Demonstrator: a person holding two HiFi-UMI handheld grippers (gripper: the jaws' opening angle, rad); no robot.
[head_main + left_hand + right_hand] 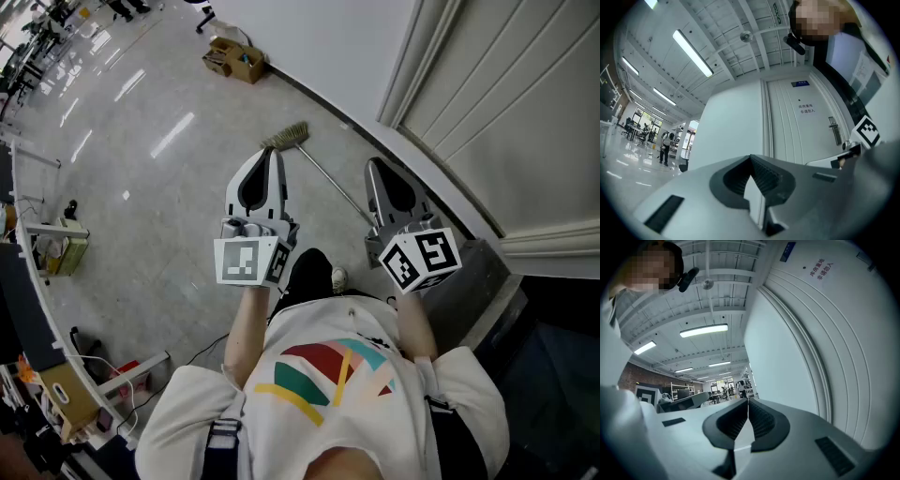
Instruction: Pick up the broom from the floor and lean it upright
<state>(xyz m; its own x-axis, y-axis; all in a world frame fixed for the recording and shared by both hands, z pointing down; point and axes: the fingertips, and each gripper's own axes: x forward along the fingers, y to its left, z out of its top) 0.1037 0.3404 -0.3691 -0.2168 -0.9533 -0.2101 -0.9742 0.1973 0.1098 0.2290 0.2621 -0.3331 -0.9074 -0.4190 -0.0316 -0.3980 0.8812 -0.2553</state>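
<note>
The broom (309, 157) lies flat on the grey floor in the head view, its straw head (286, 137) at the far end and its thin handle running toward my feet. My left gripper (274, 155) is held level above the floor, shut with nothing in it, and its tips show just beside the broom head. My right gripper (375, 166) hovers to the right of the handle, also shut and empty. In the left gripper view (751, 158) and the right gripper view (748, 401) the jaws meet at their tips, facing a white wall and door.
A white wall and a closed door (525, 103) stand to the right, with a dark threshold (483, 281) by my right side. A cardboard box (234, 59) sits by the far wall. Desks and cables (66, 244) line the left edge.
</note>
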